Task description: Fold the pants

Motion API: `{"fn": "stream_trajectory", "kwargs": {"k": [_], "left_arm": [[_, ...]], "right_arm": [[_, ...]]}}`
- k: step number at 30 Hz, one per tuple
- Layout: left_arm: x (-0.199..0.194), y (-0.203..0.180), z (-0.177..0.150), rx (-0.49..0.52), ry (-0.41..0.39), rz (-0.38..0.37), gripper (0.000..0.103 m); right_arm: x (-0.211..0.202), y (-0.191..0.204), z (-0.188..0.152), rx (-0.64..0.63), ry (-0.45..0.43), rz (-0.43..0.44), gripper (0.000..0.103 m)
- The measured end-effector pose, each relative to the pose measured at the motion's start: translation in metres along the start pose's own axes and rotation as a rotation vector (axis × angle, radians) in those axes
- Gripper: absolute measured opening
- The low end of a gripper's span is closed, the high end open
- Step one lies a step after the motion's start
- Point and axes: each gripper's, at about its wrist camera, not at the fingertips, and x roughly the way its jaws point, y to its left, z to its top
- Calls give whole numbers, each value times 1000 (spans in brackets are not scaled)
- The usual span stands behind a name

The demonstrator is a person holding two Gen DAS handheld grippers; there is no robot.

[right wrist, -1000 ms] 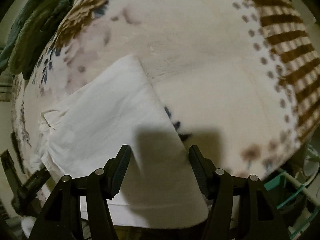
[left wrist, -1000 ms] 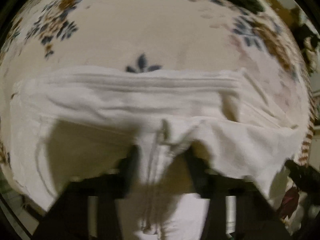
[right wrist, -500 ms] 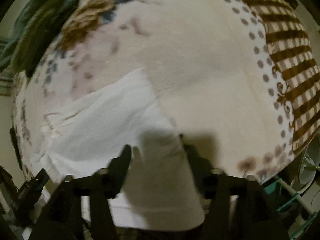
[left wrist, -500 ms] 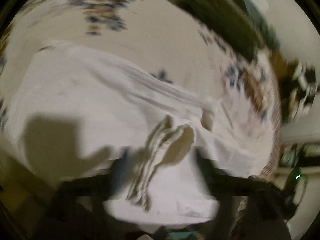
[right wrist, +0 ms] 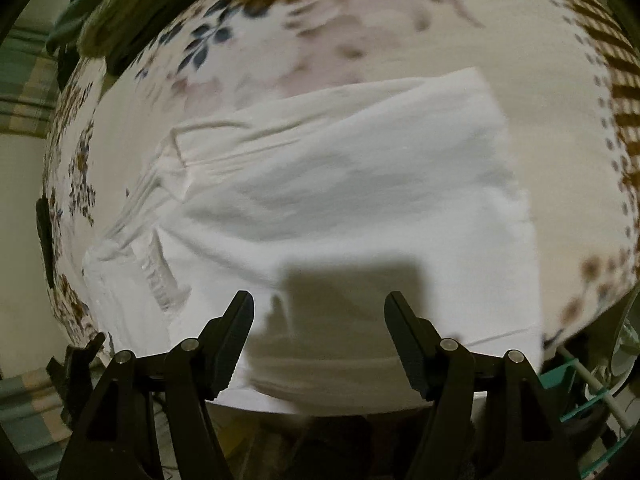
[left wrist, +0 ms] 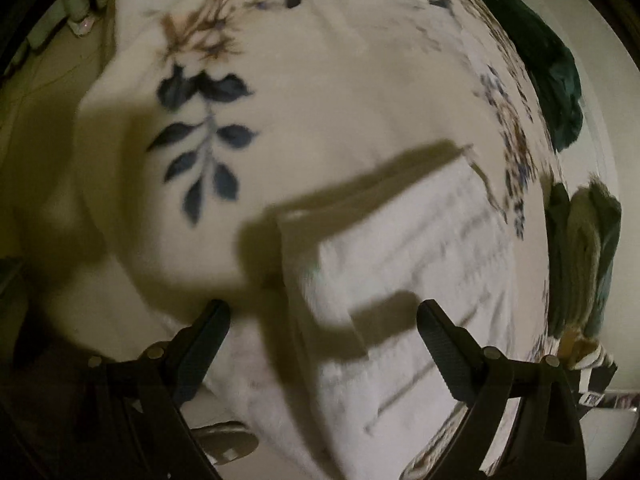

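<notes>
The white pants (right wrist: pixel 340 200) lie folded on a cream floral blanket (right wrist: pixel 520 40). In the right wrist view they fill the middle, waistband to the left. My right gripper (right wrist: pixel 319 308) is open and empty just above their near edge. In the left wrist view the pants (left wrist: pixel 420 280) lie at lower right, blurred. My left gripper (left wrist: pixel 322 312) is open and empty above their near left corner.
Dark green clothes (left wrist: pixel 560 92) lie at the blanket's (left wrist: pixel 340 100) right edge, and more folded green cloth (left wrist: pixel 584 256) sits beside the pants. Green cloth (right wrist: pixel 112 4) also shows at the upper left in the right wrist view. A teal rack (right wrist: pixel 576 384) stands at the lower right.
My left gripper let go of the pants' waistband, opened wide and swung to the pants' left side. My right gripper drew back, so more of the pants shows.
</notes>
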Motion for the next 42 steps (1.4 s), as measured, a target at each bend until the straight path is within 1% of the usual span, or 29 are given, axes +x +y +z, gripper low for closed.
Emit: {"fn": "stream_trajectory", "kwargs": {"k": [3,4,5,6,8,9,11,13,14,15,17,19,21,23,27,28,31,34,36,37,38,42], "left_arm": [[-1,-8,2,27,-31,-7,95],[-3,-10,1,31,-38,-20,93],[-2,-13,0,27,-39,-48,82],[1,-15,-1,27,-32,-61,76],[0,-17,-3,53,-35,-49,76],[1,-15,-3,52,-35,-47,74],[6,-11,-2,17,-39,-58,70],[6,-11,-2,12,-52,-59,65],[5,-11,-3,15,-57,-55,51],[4,-12,-4,19,-64,-57,34],[-5,-14,-6,33,-85,-77,28],[-14,-24,-10,66,-114,-76,25],[-30,-35,-15,110,-148,-82,17],[-49,-54,-23,169,-182,-99,14],[-88,-100,-47,318,-243,-138,13],[-99,-116,-57,368,-255,-150,13],[-118,-152,-80,473,-271,-176,13],[-132,-190,-115,599,-283,-208,12],[-135,-209,-139,666,-273,-231,12],[-135,-222,-158,722,-268,-236,12],[-134,-230,-171,752,-256,-246,12],[-120,-263,-231,875,-181,-288,11]], "right_arm": [[8,13,2,-13,1,-3,70],[12,15,2,-7,6,6,70],[14,17,4,-3,8,9,70],[18,21,5,3,10,8,70],[24,28,5,9,18,15,70],[27,30,5,9,20,17,70],[31,35,5,4,22,16,70],[34,38,5,6,22,20,70],[35,38,5,9,23,22,70],[36,38,5,13,23,23,70],[36,34,5,26,21,32,70],[35,29,5,37,21,42,70],[34,24,4,46,19,49,70],[32,20,4,52,17,56,70],[24,7,6,68,7,74,70],[20,3,7,73,3,79,70],[8,-12,10,83,-14,90,70],[-7,-28,13,88,-37,96,70],[-19,-44,14,100,-54,103,70],[-27,-54,15,107,-68,99,70],[-33,-63,16,111,-79,93,70],[-51,-107,16,127,-102,66,70]]}}
